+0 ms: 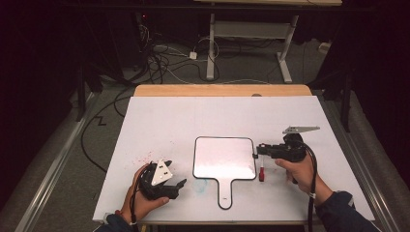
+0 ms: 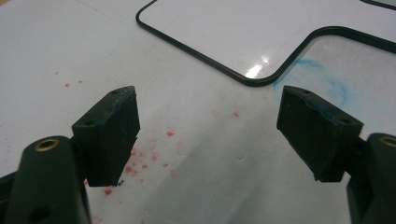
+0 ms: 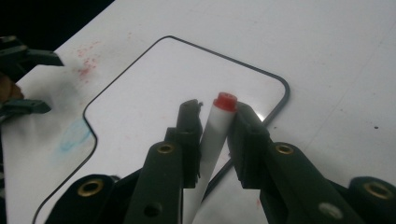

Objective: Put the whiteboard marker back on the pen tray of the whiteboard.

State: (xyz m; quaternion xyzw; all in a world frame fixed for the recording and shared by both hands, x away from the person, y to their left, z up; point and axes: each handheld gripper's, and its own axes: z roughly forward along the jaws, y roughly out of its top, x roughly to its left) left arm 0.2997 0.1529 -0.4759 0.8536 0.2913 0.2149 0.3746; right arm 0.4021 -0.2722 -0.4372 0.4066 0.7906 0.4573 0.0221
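Right tool [image 3: 212,140]: its jaws stand narrow about a white marker [image 3: 215,135] with a red end. One pad looks to touch the barrel; a slim gap shows on the other side, so the grip reads as loose.
Marker position: in the high view the marker [image 1: 261,172] hangs red end down, just off the right edge of the small whiteboard [image 1: 225,157], low over the table [image 1: 159,121]. My guess is that it is being set down there, beside the board, where it stays within reach.
Left tool [image 1: 162,181]: jaws wide apart with nothing between them. It rests on the table at the near left, well apart from the marker, likely parked out of the way.
Whiteboard: lies flat near the middle of the table, its handle toward the person, its face blank and glossy.
Table marks: red specks [image 2: 140,161] near the left tool and a faint blue smear [image 2: 327,79] by the board's handle, probably ink residue.
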